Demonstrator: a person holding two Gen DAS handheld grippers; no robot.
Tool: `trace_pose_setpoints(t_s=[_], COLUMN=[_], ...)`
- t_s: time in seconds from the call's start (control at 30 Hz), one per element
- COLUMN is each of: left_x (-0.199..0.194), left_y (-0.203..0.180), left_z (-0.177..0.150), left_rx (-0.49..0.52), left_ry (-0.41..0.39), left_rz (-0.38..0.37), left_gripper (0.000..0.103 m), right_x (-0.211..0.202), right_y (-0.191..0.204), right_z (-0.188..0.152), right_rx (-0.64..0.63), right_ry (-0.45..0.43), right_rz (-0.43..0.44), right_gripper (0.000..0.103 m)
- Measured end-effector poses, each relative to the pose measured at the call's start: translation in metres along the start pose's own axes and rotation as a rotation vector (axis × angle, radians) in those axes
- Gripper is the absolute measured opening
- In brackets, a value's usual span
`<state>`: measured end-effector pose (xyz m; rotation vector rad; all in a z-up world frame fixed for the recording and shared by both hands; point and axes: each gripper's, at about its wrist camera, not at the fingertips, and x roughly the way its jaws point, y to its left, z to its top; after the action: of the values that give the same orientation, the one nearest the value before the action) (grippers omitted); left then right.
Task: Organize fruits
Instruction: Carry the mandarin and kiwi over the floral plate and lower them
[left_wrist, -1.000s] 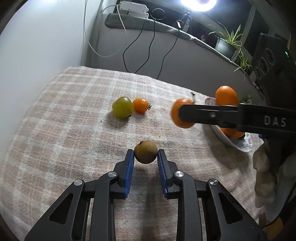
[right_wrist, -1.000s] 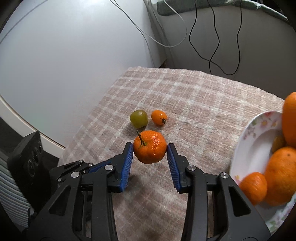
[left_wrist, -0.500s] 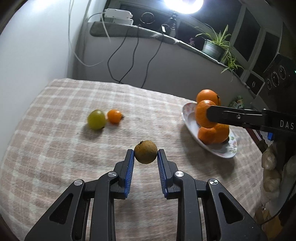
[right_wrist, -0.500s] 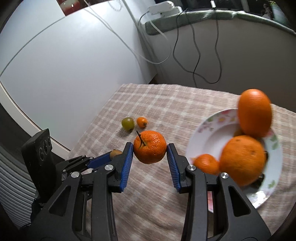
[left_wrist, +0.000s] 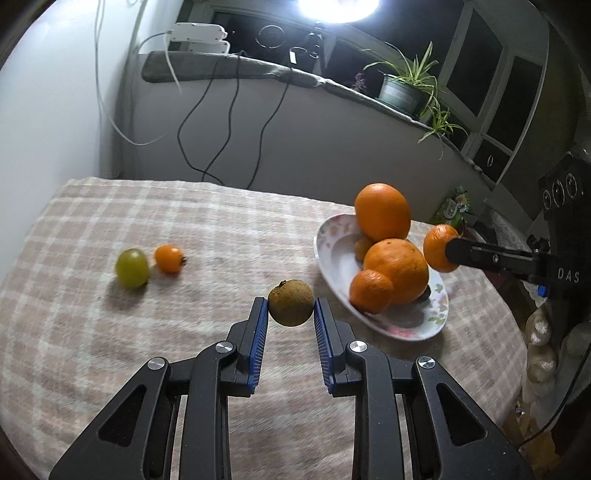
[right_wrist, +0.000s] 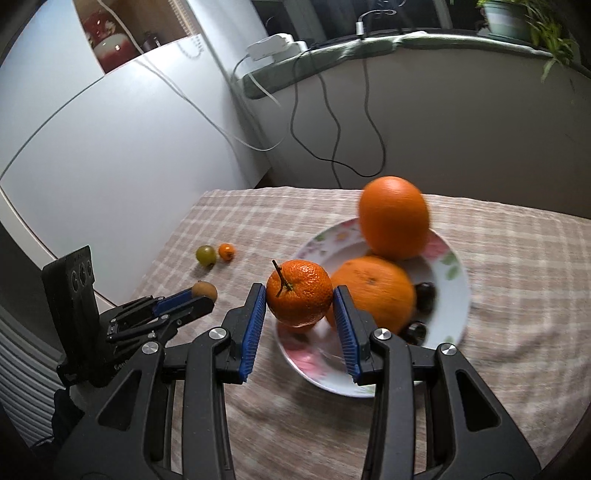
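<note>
My left gripper (left_wrist: 290, 314) is shut on a small brown round fruit (left_wrist: 290, 302), held above the checked cloth left of the flowered plate (left_wrist: 334, 254). My right gripper (right_wrist: 299, 306) is shut on a stemmed mandarin (right_wrist: 300, 292), held over the plate's (right_wrist: 452, 266) near left rim. The plate holds two large oranges (right_wrist: 393, 218) (right_wrist: 373, 291), a small mandarin (left_wrist: 371, 291) and dark small fruits (right_wrist: 424, 293). A green grape-like fruit (left_wrist: 132, 262) and a small orange fruit (left_wrist: 168, 258) lie together on the cloth at the left. The left gripper (right_wrist: 192, 295) also shows in the right wrist view.
A white wall (right_wrist: 129, 155) borders the table on the left. A grey ledge (left_wrist: 258, 70) with hanging cables (left_wrist: 207, 122) and potted plants (left_wrist: 402, 88) runs behind. A bright lamp (left_wrist: 338, 7) shines from above. The table edge drops off at the right (left_wrist: 517, 332).
My right gripper has carried the mandarin from over the cloth to the plate. My left gripper, still holding the brown fruit, has risen and shifted toward the plate.
</note>
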<state>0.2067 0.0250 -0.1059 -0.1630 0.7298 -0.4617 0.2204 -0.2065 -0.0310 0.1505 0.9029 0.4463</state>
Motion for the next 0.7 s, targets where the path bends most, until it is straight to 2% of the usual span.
trace_pose_setpoints(t_s=[0.23, 0.7], left_x=[0.013, 0.034], left_y=[-0.014, -0.031], left_z=[0.009, 0.026], left_rx=[0.01, 0.034], left_ry=[0.009, 0.028], left_rz=[-0.023, -0.032], left_gripper=[0.024, 0.024], right_x=[-0.008, -0.002], right_y=[-0.015, -0.013], right_z=[-0.012, -0.036], right_rx=[0.011, -0.025], right_ry=[0.012, 0.046], right_rz=[-0.002, -0.006], right_gripper=[0.039, 0.039])
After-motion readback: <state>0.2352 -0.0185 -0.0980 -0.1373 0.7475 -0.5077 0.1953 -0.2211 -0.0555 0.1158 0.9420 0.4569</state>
